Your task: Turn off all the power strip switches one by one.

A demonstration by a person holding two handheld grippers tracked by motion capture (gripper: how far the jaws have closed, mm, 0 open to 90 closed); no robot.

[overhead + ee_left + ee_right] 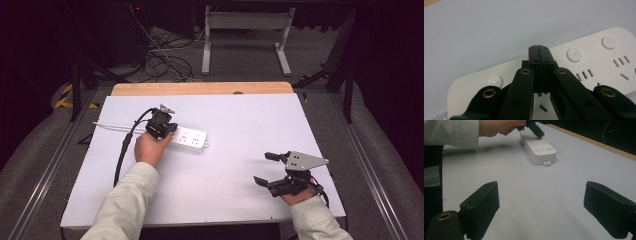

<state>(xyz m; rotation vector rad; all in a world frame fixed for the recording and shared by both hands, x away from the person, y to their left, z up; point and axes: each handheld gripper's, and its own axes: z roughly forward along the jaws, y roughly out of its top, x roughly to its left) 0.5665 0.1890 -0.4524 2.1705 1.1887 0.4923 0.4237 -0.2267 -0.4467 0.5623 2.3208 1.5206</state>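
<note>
A white power strip (192, 138) lies left of the table's middle, its sockets and round buttons facing up (594, 62). My left gripper (169, 131) is shut with nothing between its jaws. Its joined tips (539, 47) point down at the strip's top between two round buttons; whether they touch it I cannot tell. In the right gripper view the strip (540, 151) lies far ahead with the left gripper (537, 132) angled onto its far end. My right gripper (262, 168) rests near the front right of the table, jaws wide open (541, 192) over bare surface.
The white table top (240, 115) has a wooden strip (200, 88) along its far edge. The power strip's white cord (112, 125) runs off to the left. Beyond the table, tangled cables (160, 60) and a metal frame (245, 22) stand on the floor.
</note>
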